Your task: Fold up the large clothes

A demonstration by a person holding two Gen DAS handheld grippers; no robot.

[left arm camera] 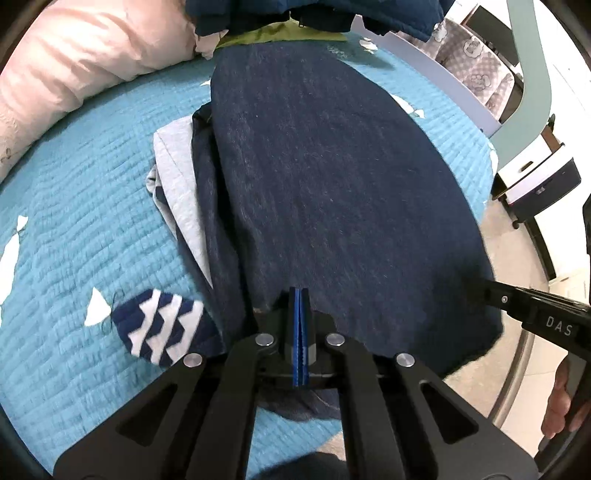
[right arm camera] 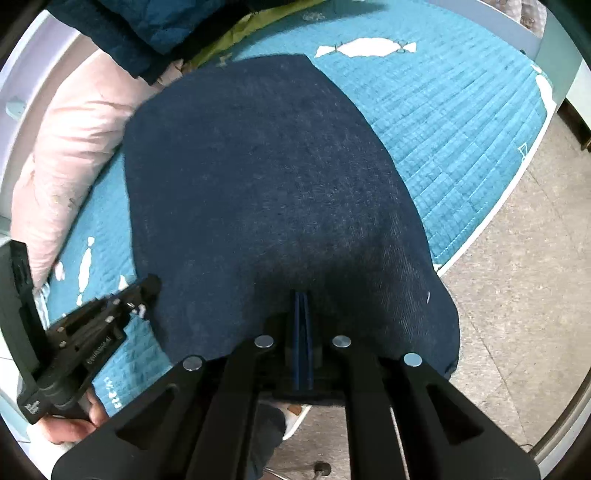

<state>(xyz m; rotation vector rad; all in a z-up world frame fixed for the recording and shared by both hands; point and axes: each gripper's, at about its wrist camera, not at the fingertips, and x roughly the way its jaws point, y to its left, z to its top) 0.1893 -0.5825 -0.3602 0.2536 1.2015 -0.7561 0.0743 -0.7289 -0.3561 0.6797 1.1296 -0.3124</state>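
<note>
Across the teal quilted bed cover with white fish shapes, spread lengthwise and reaching from the near edge up toward the pile at the far end: one big dark navy woolly garment. Looks like mid-fold, with the near hem just about lined up. Left gripper pressed together right at the near left edge of the navy cloth, blue pads flat against each other; can't tell for sure if a bit of hem is pinched in there. Right gripper also squeezed nearly shut over the near right part of the cloth, same story, hard to call whether fabric is caught. Both angled steeply down at the bed.

Poking out from under the left side: a pale grey folded layer and a navy-and-white zigzag cuff. Puffy pink pillow off to the far left, dark blue quilted jacket heaped at the far end.

Next up, probably: get a real grip on both near corners, lift together, carry them toward the far end so the hem lands square. Uneven hands would skew it.
</note>
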